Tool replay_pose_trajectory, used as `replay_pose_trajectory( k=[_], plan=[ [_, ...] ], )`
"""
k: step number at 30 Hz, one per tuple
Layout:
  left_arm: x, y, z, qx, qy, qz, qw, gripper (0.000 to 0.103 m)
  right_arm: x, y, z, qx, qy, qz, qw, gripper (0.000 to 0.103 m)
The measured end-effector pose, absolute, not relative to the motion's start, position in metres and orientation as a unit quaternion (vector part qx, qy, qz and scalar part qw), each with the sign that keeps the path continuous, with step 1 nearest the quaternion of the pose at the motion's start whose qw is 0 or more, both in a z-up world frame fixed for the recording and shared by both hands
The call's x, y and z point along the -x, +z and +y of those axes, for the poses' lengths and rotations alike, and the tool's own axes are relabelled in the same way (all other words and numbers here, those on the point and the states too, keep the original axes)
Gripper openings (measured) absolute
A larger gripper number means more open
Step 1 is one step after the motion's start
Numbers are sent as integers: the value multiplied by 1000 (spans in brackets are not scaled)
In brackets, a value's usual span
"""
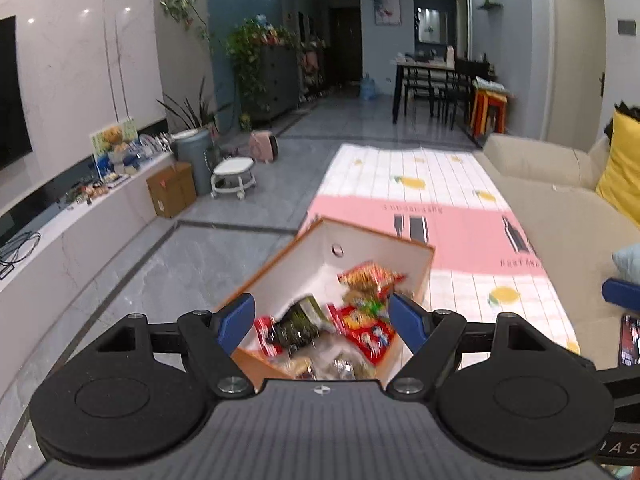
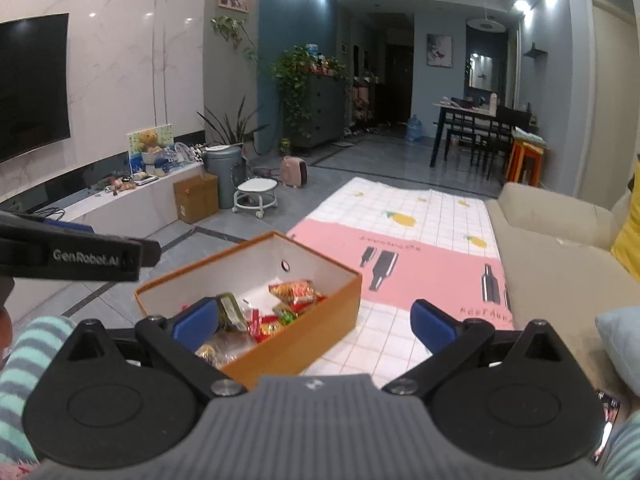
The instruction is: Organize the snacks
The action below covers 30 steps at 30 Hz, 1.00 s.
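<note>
An open orange box with a white inside (image 1: 308, 268) (image 2: 304, 340) stands on a pink and white mat. It holds several snack packets, among them a red and yellow one (image 1: 368, 276) (image 2: 296, 290) and a dark green one (image 1: 300, 324) (image 2: 230, 312). My left gripper (image 1: 322, 320) hovers over the near end of the box, its blue pads wide open with nothing gripped. My right gripper (image 2: 316, 324) is to the right of the box, also wide open and empty. The left gripper's black body (image 2: 80, 258) shows at the left of the right wrist view.
The mat (image 1: 440, 208) (image 2: 420, 256) runs along a beige sofa (image 1: 560, 208) (image 2: 560, 248) with a yellow cushion (image 1: 620, 168). A red packet (image 1: 630, 340) lies at the right edge. A striped sleeve (image 2: 28, 360) is at lower left. A TV console, cardboard box (image 2: 196, 198) and white stool (image 2: 256, 196) stand left.
</note>
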State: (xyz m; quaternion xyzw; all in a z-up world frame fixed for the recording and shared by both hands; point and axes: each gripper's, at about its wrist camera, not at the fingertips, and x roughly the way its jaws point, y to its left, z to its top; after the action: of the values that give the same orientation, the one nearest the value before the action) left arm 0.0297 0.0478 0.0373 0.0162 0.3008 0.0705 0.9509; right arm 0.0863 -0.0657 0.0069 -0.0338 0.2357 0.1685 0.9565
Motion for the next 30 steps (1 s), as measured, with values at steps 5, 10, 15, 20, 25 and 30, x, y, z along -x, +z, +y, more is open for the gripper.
replay_pose_trajectory(
  k=[5,10,15,20,25,30],
  plan=[
    [-23,17,40,-24,74,331,941,89,-85,-4,-67,33,163,242,956,99],
    [-17,2,35,-29,71,352,933,89,-84,-12,-70,38,153,257,954,99],
    [-13,-3,32,-33,70,363,929,89,-86,-17,-73,27,148,277,949,99],
    [-11,-2,32,-33,73,366,927,89,-86,-19,-72,26,144,278,950,99],
    [-12,-1,33,-31,74,367,927,89,-85,-18,-75,22,139,278,950,99],
    [-12,0,31,-37,70,364,928,89,-84,-16,-74,22,142,274,951,99]
  ],
)
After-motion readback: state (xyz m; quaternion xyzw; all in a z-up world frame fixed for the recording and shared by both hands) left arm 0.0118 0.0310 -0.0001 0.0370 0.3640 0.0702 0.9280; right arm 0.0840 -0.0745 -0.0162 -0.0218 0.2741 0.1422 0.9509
